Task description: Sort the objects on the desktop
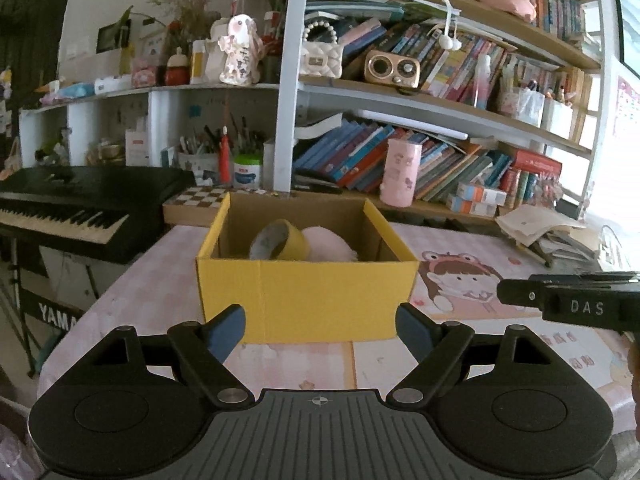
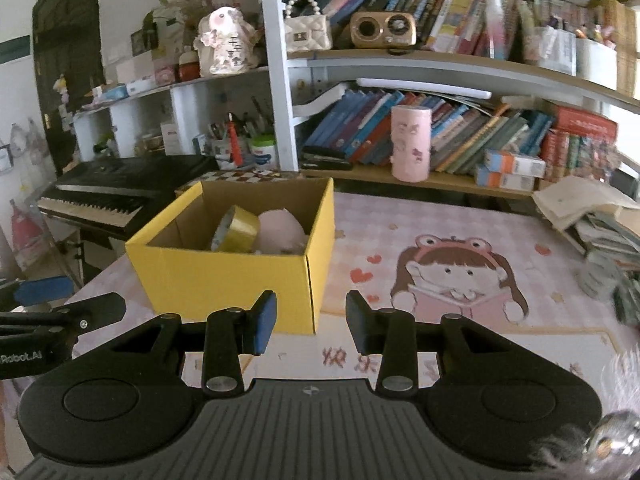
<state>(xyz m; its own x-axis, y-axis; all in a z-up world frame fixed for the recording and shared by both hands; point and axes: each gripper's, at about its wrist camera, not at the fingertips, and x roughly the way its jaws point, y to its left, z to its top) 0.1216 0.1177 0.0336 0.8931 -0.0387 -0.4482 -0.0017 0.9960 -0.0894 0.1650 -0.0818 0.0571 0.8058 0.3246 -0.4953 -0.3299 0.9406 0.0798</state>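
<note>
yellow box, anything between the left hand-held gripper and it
Nothing visible. The left hand-held gripper is open and empty, facing the front wall of the yellow box across bare table mat. The tape roll and pink plush lie inside the box, behind that wall.

Yellow box (image 1: 304, 300), yellow tape roll (image 1: 280, 244), pink-checked tablecloth (image 2: 400, 216)
</note>
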